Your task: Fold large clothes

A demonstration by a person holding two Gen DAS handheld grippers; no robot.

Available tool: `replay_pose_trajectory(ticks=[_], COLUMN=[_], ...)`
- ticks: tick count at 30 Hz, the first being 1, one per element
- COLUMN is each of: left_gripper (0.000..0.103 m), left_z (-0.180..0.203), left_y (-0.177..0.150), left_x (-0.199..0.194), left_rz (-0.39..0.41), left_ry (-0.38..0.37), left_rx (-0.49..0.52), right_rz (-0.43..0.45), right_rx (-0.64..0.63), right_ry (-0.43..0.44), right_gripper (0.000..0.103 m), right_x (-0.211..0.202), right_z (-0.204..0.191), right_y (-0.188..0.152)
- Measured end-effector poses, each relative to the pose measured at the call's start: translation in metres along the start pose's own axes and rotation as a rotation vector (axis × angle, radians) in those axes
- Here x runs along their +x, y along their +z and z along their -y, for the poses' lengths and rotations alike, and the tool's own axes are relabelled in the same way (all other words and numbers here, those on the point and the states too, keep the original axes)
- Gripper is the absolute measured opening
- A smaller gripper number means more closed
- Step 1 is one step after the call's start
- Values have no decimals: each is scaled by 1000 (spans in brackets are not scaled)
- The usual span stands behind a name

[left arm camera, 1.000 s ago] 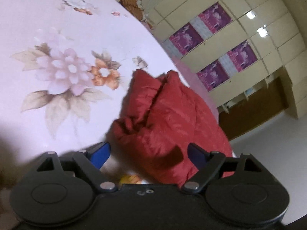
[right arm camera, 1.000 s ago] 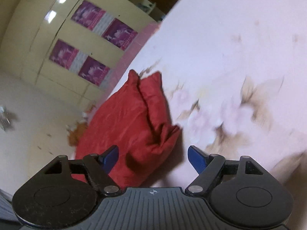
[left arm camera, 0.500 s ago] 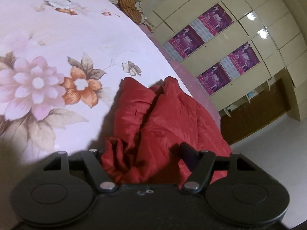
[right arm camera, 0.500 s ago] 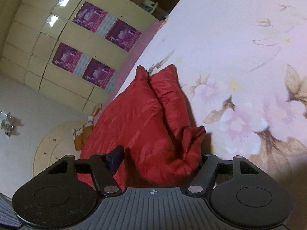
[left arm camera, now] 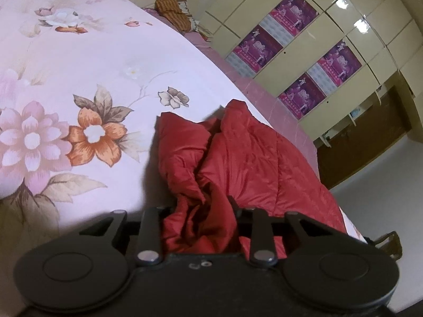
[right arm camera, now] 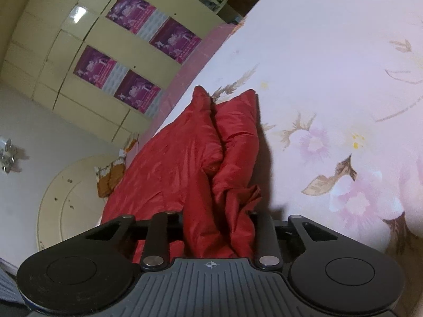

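Note:
A red quilted garment point(left arm camera: 251, 163) lies bunched near the edge of a bed with a pink floral sheet point(left arm camera: 79, 74). My left gripper point(left arm camera: 201, 216) is shut on a gathered fold at the garment's near end; the fingertips are hidden in the cloth. In the right wrist view the same red garment point(right arm camera: 185, 158) stretches away along the bed edge over the floral sheet point(right arm camera: 330, 79). My right gripper point(right arm camera: 216, 227) is shut on another bunched fold at its near end, fingertips buried in fabric.
A cream wardrobe with purple posters point(left arm camera: 298, 42) stands past the bed edge; it also shows in the right wrist view point(right arm camera: 119, 60). Brown patterned pillows point(left arm camera: 171, 10) lie at the bed's far corner. White floor point(right arm camera: 39, 132) lies beside the bed.
Both grippers moved forward onto the garment's near end and closed on it. The blue fingertips seen open a second ago are now buried in red cloth.

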State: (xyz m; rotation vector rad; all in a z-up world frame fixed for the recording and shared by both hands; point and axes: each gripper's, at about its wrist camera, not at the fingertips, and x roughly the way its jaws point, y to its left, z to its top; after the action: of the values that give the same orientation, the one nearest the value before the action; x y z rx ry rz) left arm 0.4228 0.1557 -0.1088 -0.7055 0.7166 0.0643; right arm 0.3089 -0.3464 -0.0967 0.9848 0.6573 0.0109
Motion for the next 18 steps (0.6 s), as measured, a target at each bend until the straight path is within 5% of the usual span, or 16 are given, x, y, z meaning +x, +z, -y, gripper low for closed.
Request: replay_pose_trajectory(ticks=[18], left_gripper=[22], left_z=[10], left_y=[-19], left_x=[-47], left_rz=[-21], left_ry=[34], left_rx=[30], right_rz=[-46], right_rx=[-74], right_ry=[-26], right_gripper=[19], right_x=[-30], right_z=[-10], right_y=[0])
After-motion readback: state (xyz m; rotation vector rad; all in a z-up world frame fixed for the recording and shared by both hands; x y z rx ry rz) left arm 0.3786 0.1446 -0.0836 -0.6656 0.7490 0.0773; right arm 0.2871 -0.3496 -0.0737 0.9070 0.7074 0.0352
